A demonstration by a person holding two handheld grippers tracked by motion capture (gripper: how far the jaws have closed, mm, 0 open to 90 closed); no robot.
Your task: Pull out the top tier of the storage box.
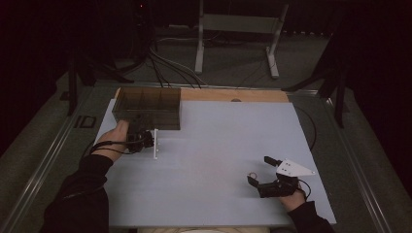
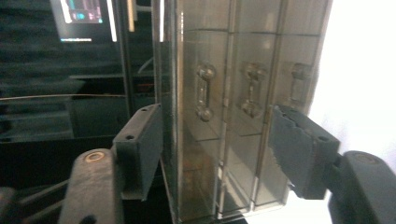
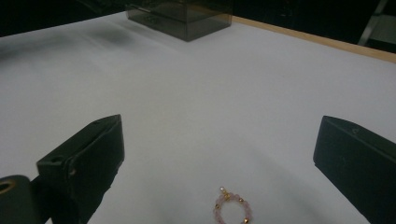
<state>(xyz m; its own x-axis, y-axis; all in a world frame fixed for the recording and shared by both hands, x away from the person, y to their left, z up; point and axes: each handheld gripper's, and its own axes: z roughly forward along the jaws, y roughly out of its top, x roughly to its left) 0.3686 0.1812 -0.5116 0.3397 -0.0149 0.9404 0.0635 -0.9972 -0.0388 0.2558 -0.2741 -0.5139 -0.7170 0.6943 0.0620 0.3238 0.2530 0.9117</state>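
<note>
- Pink beaded ring with gold beads [image 1: 252, 174] lies on the white counter [image 1: 214, 145] in the high view, between the right gripper's [image 1: 260, 171] spread jaws; the left gripper [image 1: 144, 138] sits at the smoky transparent compartmented box [image 1: 147, 107].
- Left gripper view: jaws spread either side of the box [image 2: 233, 116] wall, not visibly touching.
- Right gripper view: ring [image 3: 232, 211] lies between the wide-open jaws, box [image 3: 182, 16] well apart.

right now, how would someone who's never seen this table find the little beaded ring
Start at the white table top and go to its near right part, where the right gripper hovers with its jaws apart. Lying flat on the table between those jaws is the small bead ring: pale pink beads with gold ones between, unlike the big smoky box far left.
</note>
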